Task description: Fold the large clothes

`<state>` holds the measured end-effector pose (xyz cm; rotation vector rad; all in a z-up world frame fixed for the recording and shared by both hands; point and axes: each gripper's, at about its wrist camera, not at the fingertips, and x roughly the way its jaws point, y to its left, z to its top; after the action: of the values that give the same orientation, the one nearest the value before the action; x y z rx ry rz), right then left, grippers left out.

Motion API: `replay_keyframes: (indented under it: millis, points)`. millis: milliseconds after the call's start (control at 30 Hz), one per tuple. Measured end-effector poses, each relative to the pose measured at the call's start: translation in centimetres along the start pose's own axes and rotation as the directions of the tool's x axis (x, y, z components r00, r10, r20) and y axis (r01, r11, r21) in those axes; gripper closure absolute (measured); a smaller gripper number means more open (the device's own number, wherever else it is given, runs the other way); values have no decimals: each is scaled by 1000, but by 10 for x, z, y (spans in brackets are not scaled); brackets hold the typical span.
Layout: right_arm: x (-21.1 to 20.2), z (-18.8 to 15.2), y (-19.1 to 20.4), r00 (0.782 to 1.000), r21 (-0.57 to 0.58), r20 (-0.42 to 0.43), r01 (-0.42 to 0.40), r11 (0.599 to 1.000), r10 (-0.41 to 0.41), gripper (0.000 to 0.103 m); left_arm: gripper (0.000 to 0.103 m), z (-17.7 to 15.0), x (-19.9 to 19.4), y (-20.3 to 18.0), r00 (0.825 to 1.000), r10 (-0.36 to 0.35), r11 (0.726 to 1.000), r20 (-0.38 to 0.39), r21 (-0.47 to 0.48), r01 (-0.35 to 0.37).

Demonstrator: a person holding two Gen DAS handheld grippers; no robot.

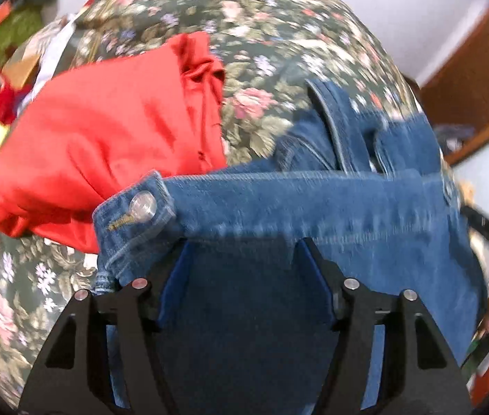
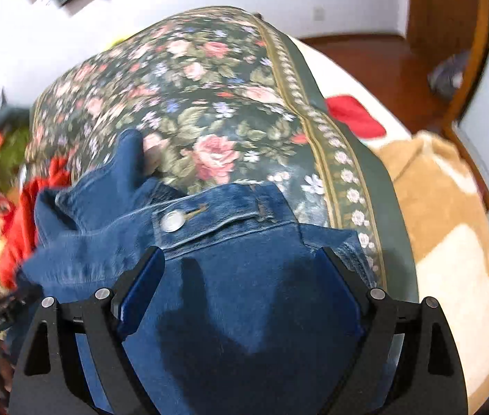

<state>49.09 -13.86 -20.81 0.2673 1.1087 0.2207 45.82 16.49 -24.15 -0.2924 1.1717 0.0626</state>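
The jeans (image 1: pixel 313 207) lie on the floral cover (image 1: pixel 261 34), directly under and in front of both grippers. The left gripper (image 1: pixel 244 252) stands about half open above the denim; its jaws do not press the cloth, so it holds nothing. Just ahead of it, to its left, is the waistband end with the button (image 1: pixel 143 204). Beyond that lies a red garment (image 1: pixel 106 131), touching the jeans.

The right gripper (image 2: pixel 241 259) is wide open over the same denim, also empty, with a button (image 2: pixel 172 221) just ahead of it.

I judge that denim is heavy and rather stiff, not slippery and not fragile. It will hang straight but resist a sharp fold. The waistband is thick and firm, so it is a good place to take hold, one gripper near each end.
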Motion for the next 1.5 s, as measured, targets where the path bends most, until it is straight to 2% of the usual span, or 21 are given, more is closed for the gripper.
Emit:
replay_keyframes:
  millis: [100,233,367,433,533,600,700,767,800,833,900,1000,1067,1133,1267,1333,1400,1500]
  points:
    - [-3,-3,-7,999,-2,-23,-35,999,35,16,44,1,-11,2,998,17,999,65,-33,-14]
    - [-17,-17,4,995,-60,-31,-95,994,93,16,43,-6,-24,-6,997,-21,999,76,-31,23]
    - [-31,-36,32,991,-175,-34,-131,976,127,16,43,-26,-37,-33,996,-23,994,87,111,13]
    - [-36,-48,48,990,-242,-46,-142,960,134,16,43,-40,-45,-53,996,-26,977,91,215,6]
    - [-38,-65,67,986,-317,-84,-164,934,144,16,43,-58,-51,-73,995,-39,954,89,300,10]
    - [-36,-76,74,983,-362,-116,-178,915,145,16,38,-71,-50,-80,996,-63,944,62,327,40]
    - [-29,-88,76,987,-429,-132,-136,893,87,16,34,-88,-42,-80,997,-64,942,33,332,49]
    - [-30,-95,71,992,-453,-112,-98,886,53,15,27,-95,-40,-74,997,-59,948,50,315,40]
    - [-32,-96,67,994,-455,-102,-85,886,43,12,19,-99,-43,-67,996,-64,956,68,292,41]
    - [-34,-97,62,994,-448,-97,-84,890,46,11,17,-101,-45,-61,995,-67,962,77,271,44]
    - [-42,-97,50,994,-422,-92,-91,902,57,9,17,-104,-49,-52,994,-68,967,90,249,43]
    - [-51,-97,39,993,-385,-87,-103,917,75,3,17,-111,-59,-40,992,-26,967,124,254,-7]
    - [-55,-98,34,997,-370,-69,-63,927,40,3,17,-114,-65,-34,990,-5,966,142,256,-32]
    - [-60,-101,31,999,-369,-49,-27,929,10,3,17,-119,-72,-25,988,-14,967,156,254,-26]
    - [-64,-103,13,998,-328,-56,-52,943,35,3,17,-129,-83,-17,985,-22,965,170,262,-24]
    - [-67,-106,10,997,-333,-50,-64,941,51,3,17,-136,-87,-17,984,-2,955,176,291,-50]
    - [-67,-109,13,998,-365,-49,-49,930,33,3,15,-145,-89,-12,984,22,949,176,307,-76]
    - [-66,-114,22,999,-406,-43,-3,914,-16,3,12,-155,-88,11,985,58,964,165,246,-98]
